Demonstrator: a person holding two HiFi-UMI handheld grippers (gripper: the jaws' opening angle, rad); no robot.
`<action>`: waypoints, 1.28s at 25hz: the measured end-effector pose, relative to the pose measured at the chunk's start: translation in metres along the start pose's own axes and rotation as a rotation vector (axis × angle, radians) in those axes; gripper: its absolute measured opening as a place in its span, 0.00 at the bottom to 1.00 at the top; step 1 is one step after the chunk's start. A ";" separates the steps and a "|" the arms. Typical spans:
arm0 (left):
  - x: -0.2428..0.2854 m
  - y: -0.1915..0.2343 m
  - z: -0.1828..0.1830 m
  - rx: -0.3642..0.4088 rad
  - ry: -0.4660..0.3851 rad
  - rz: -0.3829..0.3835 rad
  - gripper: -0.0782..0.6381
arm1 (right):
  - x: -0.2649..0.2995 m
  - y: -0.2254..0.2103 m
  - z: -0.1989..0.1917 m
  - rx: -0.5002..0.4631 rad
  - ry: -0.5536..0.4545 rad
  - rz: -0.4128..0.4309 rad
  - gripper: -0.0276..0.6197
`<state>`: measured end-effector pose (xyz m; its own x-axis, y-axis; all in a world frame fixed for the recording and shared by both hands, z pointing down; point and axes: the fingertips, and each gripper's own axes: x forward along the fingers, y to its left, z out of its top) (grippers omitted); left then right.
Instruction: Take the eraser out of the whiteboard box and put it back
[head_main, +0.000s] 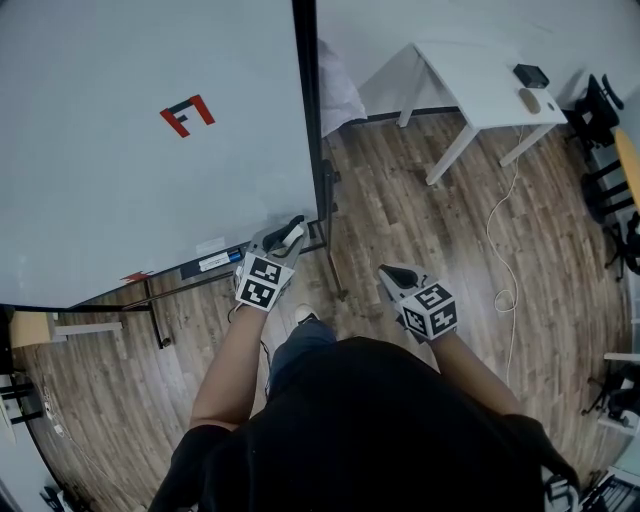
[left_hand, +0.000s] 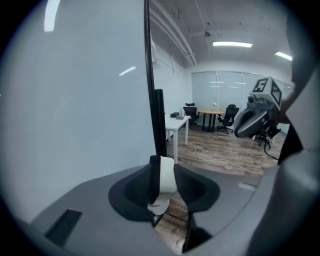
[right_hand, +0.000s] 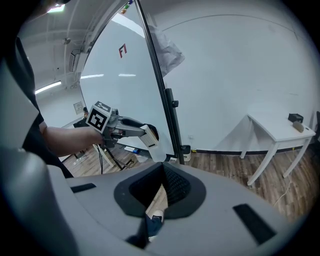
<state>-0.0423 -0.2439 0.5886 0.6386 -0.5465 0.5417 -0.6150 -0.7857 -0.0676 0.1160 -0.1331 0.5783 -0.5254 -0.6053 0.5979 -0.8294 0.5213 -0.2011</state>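
The eraser (head_main: 294, 238), white with a black felt side, is gripped on edge in my left gripper (head_main: 288, 230), which is shut on it at the whiteboard's lower right corner. It stands upright between the pads, as the left gripper view shows the eraser (left_hand: 166, 177). The whiteboard box is a narrow dark tray (head_main: 205, 264) along the board's bottom edge, to the left of the eraser and apart from it. My right gripper (head_main: 392, 275) hangs over the wooden floor, shut with nothing in it. From the right gripper view, the left gripper (right_hand: 146, 134) holds the eraser (right_hand: 149, 136) above the tray (right_hand: 131, 149).
The whiteboard (head_main: 150, 150) fills the left, on a black stand post (head_main: 312, 120). A white table (head_main: 480, 80) stands at the back right with small objects on it. A white cable (head_main: 497, 230) trails over the floor. Office chairs (head_main: 600, 110) are at the far right.
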 end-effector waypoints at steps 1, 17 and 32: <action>-0.002 -0.001 0.002 0.002 -0.002 0.003 0.31 | -0.001 0.001 0.000 0.000 -0.003 0.001 0.03; -0.043 -0.026 -0.001 -0.004 -0.005 0.057 0.31 | -0.031 -0.001 -0.012 -0.010 -0.027 0.001 0.03; -0.089 -0.059 -0.036 -0.040 0.028 0.113 0.31 | -0.059 0.008 -0.021 -0.060 -0.036 0.014 0.03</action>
<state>-0.0795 -0.1382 0.5743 0.5514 -0.6225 0.5554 -0.7009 -0.7067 -0.0963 0.1443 -0.0806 0.5581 -0.5443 -0.6183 0.5670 -0.8096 0.5643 -0.1618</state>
